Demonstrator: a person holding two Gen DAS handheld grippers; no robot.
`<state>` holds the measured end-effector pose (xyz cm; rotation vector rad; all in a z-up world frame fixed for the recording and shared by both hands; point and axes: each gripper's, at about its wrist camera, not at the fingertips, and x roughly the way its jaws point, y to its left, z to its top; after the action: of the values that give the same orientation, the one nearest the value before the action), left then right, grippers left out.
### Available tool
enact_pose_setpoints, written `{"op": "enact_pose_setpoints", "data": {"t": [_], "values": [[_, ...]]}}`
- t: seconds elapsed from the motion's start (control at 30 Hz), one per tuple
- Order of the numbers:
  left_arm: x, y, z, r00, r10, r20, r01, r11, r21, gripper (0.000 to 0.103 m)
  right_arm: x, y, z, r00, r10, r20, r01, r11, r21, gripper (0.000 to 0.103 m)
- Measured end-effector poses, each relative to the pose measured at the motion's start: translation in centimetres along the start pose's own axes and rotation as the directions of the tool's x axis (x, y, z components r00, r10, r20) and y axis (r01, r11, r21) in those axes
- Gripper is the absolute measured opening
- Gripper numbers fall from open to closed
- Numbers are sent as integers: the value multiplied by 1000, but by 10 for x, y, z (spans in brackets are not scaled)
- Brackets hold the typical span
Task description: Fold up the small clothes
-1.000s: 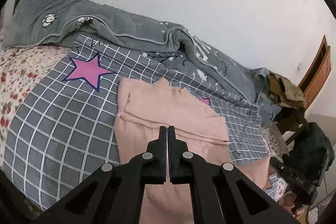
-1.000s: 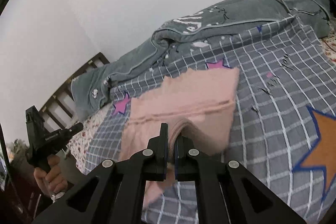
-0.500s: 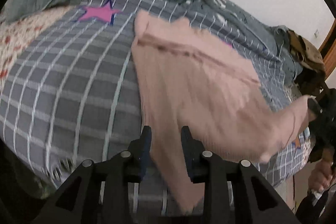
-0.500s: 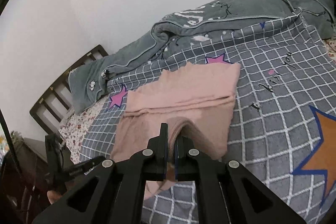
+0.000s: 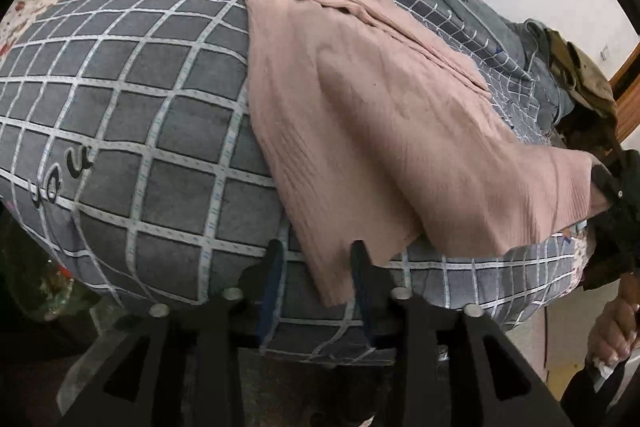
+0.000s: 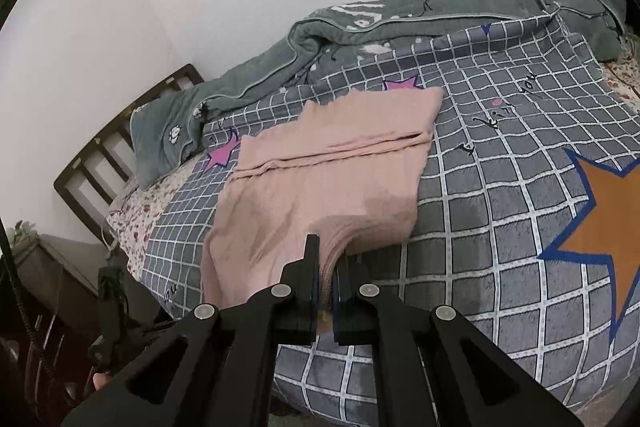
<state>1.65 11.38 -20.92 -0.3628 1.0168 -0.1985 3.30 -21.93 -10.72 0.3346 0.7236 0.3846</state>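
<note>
A pink garment [image 5: 360,99] lies on the grey checked bedspread [image 5: 120,107], its top part folded over. My left gripper [image 5: 318,259] is open, its fingers either side of the garment's near left corner at the bed's edge. My right gripper [image 6: 327,259] is shut on the garment's near right corner [image 6: 340,243] and lifts it slightly. The garment also shows in the right wrist view [image 6: 328,167]. The right gripper appears at the far right of the left wrist view [image 5: 616,203].
A grey-green quilt [image 6: 360,35] is bunched along the wall side of the bed. A brown garment [image 5: 580,75] lies at the foot end. The wooden headboard [image 6: 116,147] and a bedside cabinet [image 6: 52,267] stand on the left.
My left gripper has opened and dropped down to the near bed edge at the garment's left corner. My right gripper has kept its hold on the right corner.
</note>
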Motion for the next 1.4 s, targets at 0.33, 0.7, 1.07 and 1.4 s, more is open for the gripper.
{"op": "enact_pose_setpoints", "data": {"t": [0.33,0.7,1.07,1.4], "values": [[13,-15,4,999,23,-31,-22,1000,17,10,-3,-5,-4,1000,17,0,-17,1000,23,5],[-80,10,33,957,-213,195,224,974,-35,7,-11,0,7,1000,14,28,-14,1000,13,5],[-102,22,109,931,-198,305,232,969,-80,7,-11,10,48,994,69,83,-75,995,68,5],[-76,-6,200,935,-97,341,101,995,5,7,30,7,122,990,58,131,-64,997,48,5]]}}
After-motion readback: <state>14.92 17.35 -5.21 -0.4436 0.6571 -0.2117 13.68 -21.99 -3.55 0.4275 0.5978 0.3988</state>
